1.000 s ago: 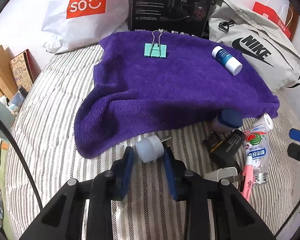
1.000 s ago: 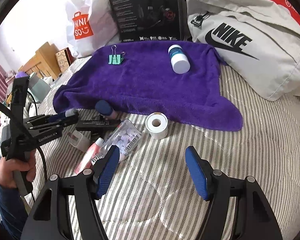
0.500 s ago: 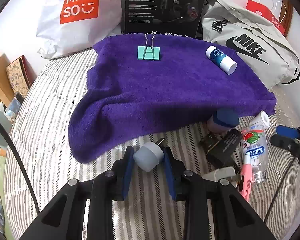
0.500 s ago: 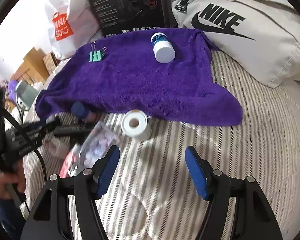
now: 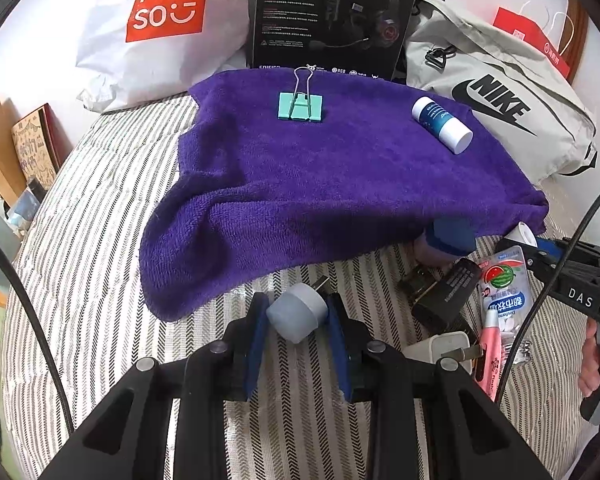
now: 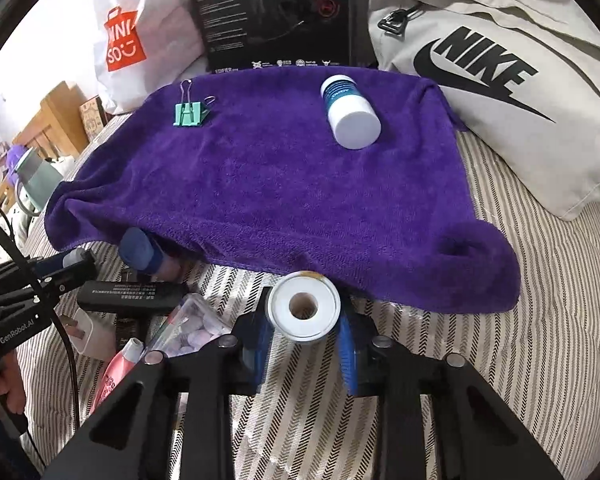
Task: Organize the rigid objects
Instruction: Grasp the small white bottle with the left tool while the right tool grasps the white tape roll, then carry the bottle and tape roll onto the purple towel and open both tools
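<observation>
Rigid odds and ends on and beside a purple towel (image 5: 340,184).

Pale grey plug adapter (image 5: 297,316) pinched between blue pads, prongs pointing toward the towel edge; white tape roll (image 6: 304,308) held likewise, hollow core facing the camera, just at the towel hem. Flat on the towel: mint binder clip (image 5: 300,106), wire handles toward the far side, and white bottle with a blue label (image 5: 442,125) on its side, well apart. Blue-capped bottle (image 5: 448,236) half under the towel edge, black charger (image 5: 446,292), white plug (image 5: 440,350), pink tube (image 5: 490,344) and tablet bag (image 5: 506,292) clustered on the striped bedding.
</observation>
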The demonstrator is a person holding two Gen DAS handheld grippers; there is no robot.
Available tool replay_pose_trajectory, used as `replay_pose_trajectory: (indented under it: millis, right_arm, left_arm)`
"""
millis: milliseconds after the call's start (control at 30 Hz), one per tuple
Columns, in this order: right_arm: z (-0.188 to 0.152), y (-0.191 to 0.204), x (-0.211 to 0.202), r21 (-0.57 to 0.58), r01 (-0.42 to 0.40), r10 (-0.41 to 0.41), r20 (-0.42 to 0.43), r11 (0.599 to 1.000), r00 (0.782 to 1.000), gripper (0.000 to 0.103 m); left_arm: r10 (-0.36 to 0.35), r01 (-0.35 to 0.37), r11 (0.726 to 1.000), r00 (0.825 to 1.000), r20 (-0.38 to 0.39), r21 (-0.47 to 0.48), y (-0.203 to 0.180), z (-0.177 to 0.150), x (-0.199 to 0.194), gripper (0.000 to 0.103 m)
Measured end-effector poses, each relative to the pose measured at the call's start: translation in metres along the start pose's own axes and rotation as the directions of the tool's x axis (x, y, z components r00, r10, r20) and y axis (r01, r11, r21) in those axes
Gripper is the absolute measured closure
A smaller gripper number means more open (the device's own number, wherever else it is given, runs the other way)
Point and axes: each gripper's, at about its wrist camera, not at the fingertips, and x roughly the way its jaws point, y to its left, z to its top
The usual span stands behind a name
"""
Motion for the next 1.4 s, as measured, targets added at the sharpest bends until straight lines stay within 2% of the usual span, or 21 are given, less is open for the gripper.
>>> replay_pose_trajectory:
  millis: [200,367,600,767,833,1067,1400]
  right_arm:
    - [-0.014,-0.009,-0.019,-0.017,0.025,-0.026,-0.023,1.0,0.999,0.075]
    - [-0.021,-0.01,-0.014,-0.023,0.037,-0.038,-0.042,0.999,0.998,0.074]
    - [-0.018,-0.013,-0.033,-0.015,-0.011,0.011,-0.004,1.0,1.0,0.075]
    - [-0.013,-0.016,-0.041,-0.013,-0.042,0.042,0.003,0.999,0.999,0.075]
    - [-0.009,-0.017,-0.044,-0.016,-0.045,0.045,0.008,0.999,0.999,0.075]
    - [0.014,-0.018,-0.057,-0.04,-0.049,0.051,0.038,0.998,0.998,0.075]
    - [0.062,-0.025,-0.053,-0.053,-0.027,0.031,0.072,0.998,0.997,0.075]
  left_arm:
    - [0.001,-0.001,1.0,1.0,-0.001,0.001,0.002,-0.002,-0.006,0.075]
    - [-0.003,0.003,1.0,1.0,0.001,0.002,0.004,-0.005,-0.004,0.075]
    - [-0.036,0.036,0.999,0.999,0.003,-0.01,0.01,-0.003,-0.013,0.075]
    - [-0.027,0.027,1.0,1.0,0.016,-0.005,0.013,0.003,-0.024,0.075]
    - [-0.041,0.041,0.999,0.999,0.022,-0.01,0.014,0.006,-0.028,0.075]
    - [-0.023,0.024,1.0,0.998,0.065,-0.013,0.016,0.022,-0.042,0.075]
    - [-0.024,0.025,1.0,0.994,0.108,-0.01,0.023,0.07,-0.042,0.075]
